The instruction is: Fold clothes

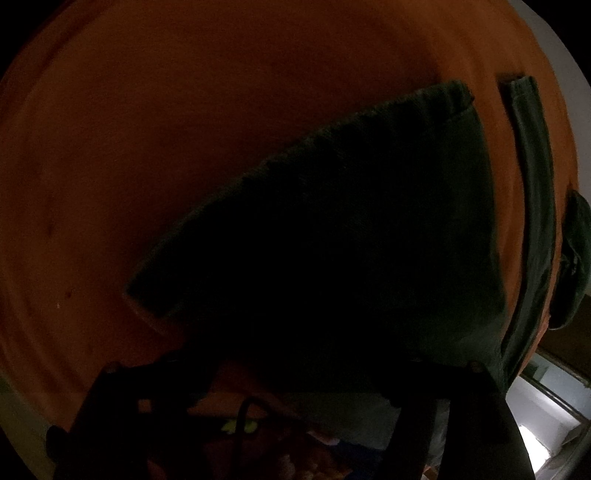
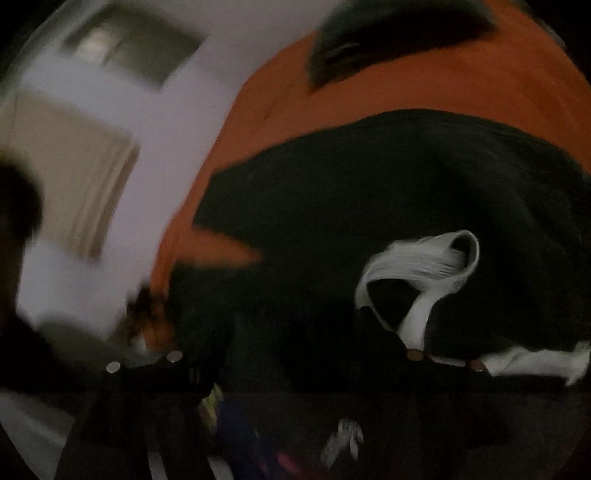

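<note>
Dim, both views; right wrist view smeared as well.

Left wrist view: dark green garment [image 1: 351, 221] spread flat on an orange sheet [image 1: 166, 129], reaching from mid-sheet to the sheet's right-hand edge. Hemmed corner with visible stitching at its far end. Just beside it, toward that same edge and apart from it, a long narrow green strip [image 1: 532, 192] lying along the edge. Past the strip, a bunched green piece [image 1: 576, 258] right at the rim of the picture.

Left gripper [image 1: 295, 373] pointing steeply down over the near end of the garment, fingers [image 1: 122, 402] spread wide, released: bare orange showing between them, no pad seen pressing on cloth.

Right wrist view: large black-looking garment [image 2: 369, 184] heaped near the left-hand edge of the same orange sheet [image 2: 424, 88]. On its near right part, a twisted white cloth [image 2: 421, 258], looped, touching the dark fabric. Farther off, toward the far edge, another dark bundle [image 2: 399, 33], well apart from the heap. Beyond the sheet's edge, pale wall [image 2: 177, 129].

Right gripper [image 2: 295, 358] low over the heap, fingers standing well apart; whether any cloth is nipped, impossible to tell in the dark and blur.

Writing: none legible. Only a small white mark [image 2: 343, 439] at the bottom of the right view, too blurred to read.
</note>
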Action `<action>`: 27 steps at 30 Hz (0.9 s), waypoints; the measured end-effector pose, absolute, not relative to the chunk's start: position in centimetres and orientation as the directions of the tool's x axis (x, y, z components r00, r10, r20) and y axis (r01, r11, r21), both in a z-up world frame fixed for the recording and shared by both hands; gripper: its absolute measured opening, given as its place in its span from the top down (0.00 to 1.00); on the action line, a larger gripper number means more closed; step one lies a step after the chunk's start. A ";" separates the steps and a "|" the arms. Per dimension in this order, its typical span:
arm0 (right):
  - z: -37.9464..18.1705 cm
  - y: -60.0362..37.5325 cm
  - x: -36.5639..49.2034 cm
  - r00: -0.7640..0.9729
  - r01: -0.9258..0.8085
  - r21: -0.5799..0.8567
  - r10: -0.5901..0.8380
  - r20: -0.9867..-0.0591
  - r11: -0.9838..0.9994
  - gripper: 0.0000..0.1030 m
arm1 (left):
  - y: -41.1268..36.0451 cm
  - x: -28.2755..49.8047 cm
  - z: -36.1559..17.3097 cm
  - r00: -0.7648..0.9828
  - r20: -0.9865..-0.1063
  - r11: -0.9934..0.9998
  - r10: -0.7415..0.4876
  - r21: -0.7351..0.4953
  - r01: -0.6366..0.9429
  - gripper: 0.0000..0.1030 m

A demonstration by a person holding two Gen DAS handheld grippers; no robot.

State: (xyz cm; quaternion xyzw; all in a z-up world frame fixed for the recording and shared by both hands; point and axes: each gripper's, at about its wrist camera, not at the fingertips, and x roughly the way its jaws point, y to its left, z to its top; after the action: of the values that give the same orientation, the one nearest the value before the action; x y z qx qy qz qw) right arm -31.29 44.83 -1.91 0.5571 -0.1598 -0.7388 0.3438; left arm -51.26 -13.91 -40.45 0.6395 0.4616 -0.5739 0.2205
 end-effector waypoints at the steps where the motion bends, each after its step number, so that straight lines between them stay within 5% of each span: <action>1: -1.3 44.1 -30.9 -0.134 0.356 0.594 -0.669 -0.731 -0.721 0.35 | -14.0 -51.4 -40.6 -0.080 -0.938 -0.478 0.338 -0.244 0.844 0.30; 5: 0.2 44.9 -30.9 -0.223 0.343 0.587 -0.670 -0.708 -0.733 0.35 | -14.6 -52.2 -40.9 -0.070 -0.939 -0.482 0.337 -0.236 0.844 0.30; 10: -3.5 48.2 -33.1 -0.299 0.076 0.513 -0.510 -0.807 -0.855 0.31 | -15.6 -47.4 -40.6 -0.079 -0.937 -0.485 0.339 -0.246 0.839 0.30; 12: -4.9 46.8 -32.7 -0.252 0.166 0.392 -0.423 -0.870 -0.905 0.31 | -15.1 -40.4 -40.2 -0.080 -0.937 -0.487 0.339 -0.248 0.837 0.30; 19: -9.2 36.5 -28.1 -0.101 0.685 0.007 -0.105 -0.989 -0.728 0.31 | -13.9 -41.6 -40.9 -0.064 -0.941 -0.496 0.331 -0.232 0.837 0.29; 22: -11.5 34.7 -30.1 -0.035 0.690 0.003 -0.037 -0.999 -0.724 0.31 | -13.1 -42.1 -41.2 -0.055 -0.943 -0.497 0.328 -0.222 0.839 0.29; 25: -11.9 36.8 -34.0 0.069 0.475 0.250 -0.247 -0.966 -0.844 0.31 | -13.2 -41.8 -41.3 -0.058 -0.943 -0.493 0.327 -0.223 0.841 0.29; 27: -12.9 38.8 -35.7 0.054 0.293 0.263 -0.259 -0.964 -0.919 0.31 | -13.1 -41.4 -41.3 -0.064 -0.945 -0.494 0.321 -0.224 0.840 0.29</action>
State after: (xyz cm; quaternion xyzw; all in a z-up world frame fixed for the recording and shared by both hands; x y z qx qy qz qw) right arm -35.74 38.83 -12.89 0.6977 0.0125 -0.6876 0.2007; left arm -41.39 -13.13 -41.34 0.6457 0.4495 -0.5744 0.2260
